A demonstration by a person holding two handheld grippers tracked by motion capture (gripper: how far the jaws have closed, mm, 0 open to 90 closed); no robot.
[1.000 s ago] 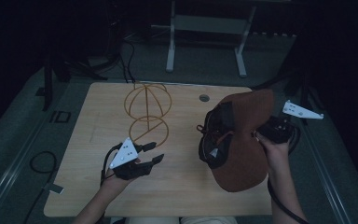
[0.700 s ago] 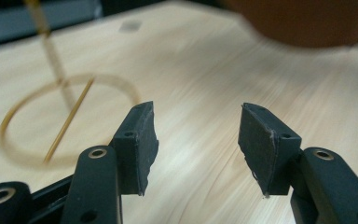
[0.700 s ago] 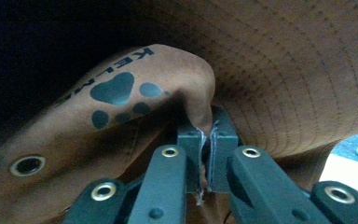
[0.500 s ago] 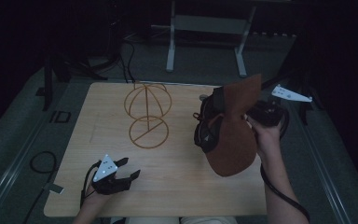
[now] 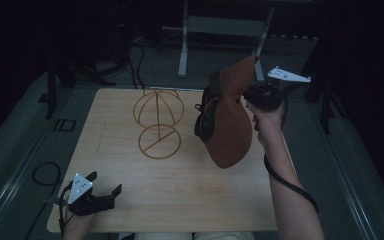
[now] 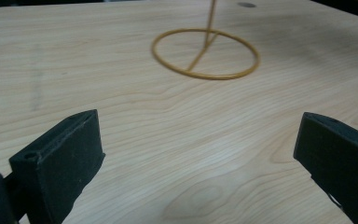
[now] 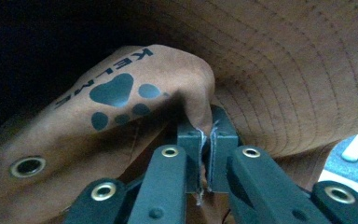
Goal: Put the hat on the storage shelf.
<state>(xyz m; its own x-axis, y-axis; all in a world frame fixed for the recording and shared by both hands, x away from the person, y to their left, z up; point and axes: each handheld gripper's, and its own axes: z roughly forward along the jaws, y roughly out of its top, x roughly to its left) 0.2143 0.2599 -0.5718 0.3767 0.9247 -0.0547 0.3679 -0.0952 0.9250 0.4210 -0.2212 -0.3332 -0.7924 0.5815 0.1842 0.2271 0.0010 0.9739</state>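
Note:
A brown bucket hat (image 5: pixel 228 127) hangs in the air over the right side of the wooden table (image 5: pixel 180 200). My right gripper (image 5: pixel 248 95) is shut on its brim. In the right gripper view the fabric is pinched between the pads at my right gripper (image 7: pixel 206 140), and the hat (image 7: pixel 284 84) bears a dark paw print with lettering. A gold wire hat stand (image 5: pixel 158 120) is upright at the table's middle back. Near the front left corner my left gripper (image 5: pixel 105 182) is open, its jaws having just been opening with nothing between them. It faces the stand's base ring (image 6: pixel 199 52).
Beyond the table's far edge stand the legs of a grey metal frame (image 5: pixel 182 50). A black cable (image 5: pixel 45 175) loops on the grey floor at the left. Dark stands flank the table on both sides.
My left gripper has drawn back to the front left corner, sunk lower and opened wider. My right gripper has lifted the hat up and toward the back right.

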